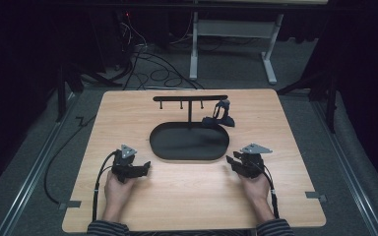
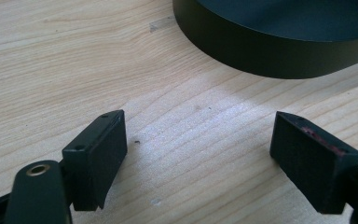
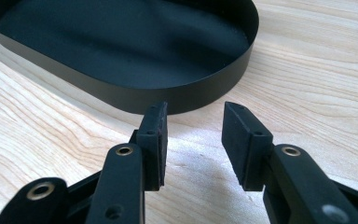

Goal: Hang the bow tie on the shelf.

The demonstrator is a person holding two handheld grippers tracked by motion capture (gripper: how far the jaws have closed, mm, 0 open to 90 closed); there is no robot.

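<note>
A black oval tray [image 1: 189, 153] lies at the middle of the wooden table, with a T-shaped black stand [image 1: 190, 98] rising from its far rim. A dark small object [image 1: 220, 117] rests on the table by the tray's far right side. My left gripper [image 1: 146, 167] sits on the table left of the tray, open wide with nothing between its jaws [image 2: 198, 140]; the tray's wall [image 2: 261, 56] is just ahead. My right gripper [image 1: 230, 161] rests to the right of the tray, open by a narrower gap [image 3: 193, 133], pointing at the tray's wall [image 3: 135, 95].
The wooden table [image 1: 187, 196] has bare board in front of the tray and at both sides. Cables [image 1: 152, 73] and a white desk frame [image 1: 231, 34] lie on the floor beyond the far edge. Tape marks [image 1: 316, 196] sit near the front corners.
</note>
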